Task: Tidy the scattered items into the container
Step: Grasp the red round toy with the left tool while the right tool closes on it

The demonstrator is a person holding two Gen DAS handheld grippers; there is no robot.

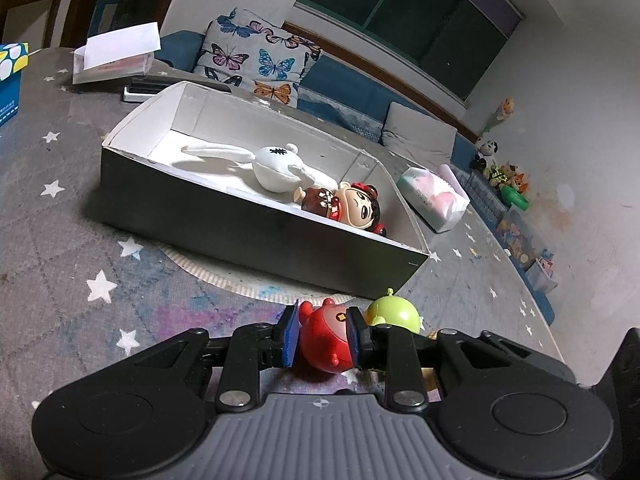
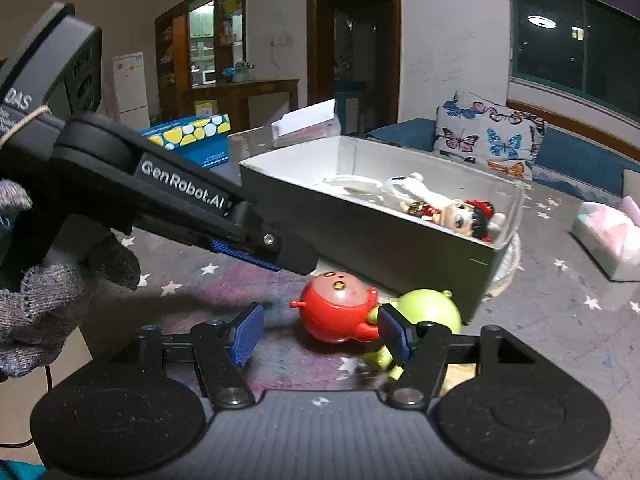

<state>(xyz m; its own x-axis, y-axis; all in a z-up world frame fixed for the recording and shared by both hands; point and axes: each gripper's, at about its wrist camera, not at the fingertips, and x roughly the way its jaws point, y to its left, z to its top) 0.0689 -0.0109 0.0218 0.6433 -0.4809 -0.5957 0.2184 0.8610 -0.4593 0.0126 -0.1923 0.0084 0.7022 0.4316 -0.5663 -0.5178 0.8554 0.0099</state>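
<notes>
Your left gripper (image 1: 322, 334) holds the red toy (image 1: 325, 338) low over the star-patterned counter (image 1: 72, 248), its blue fingers (image 1: 289, 336) pressed against the toy's two sides. A green toy (image 1: 394, 314) lies just beside it, both close to the near wall of the open box (image 1: 256, 232). Inside the box, a white plush rabbit (image 1: 276, 164) and a doll (image 1: 348, 204) in red already rest side by side. Your right gripper (image 2: 320, 334) hovers near the same two toys with its fingers (image 2: 247, 332) spread wide, gripping nothing. A tissue pack (image 1: 434, 198) sits beyond the box's far corner.
</notes>
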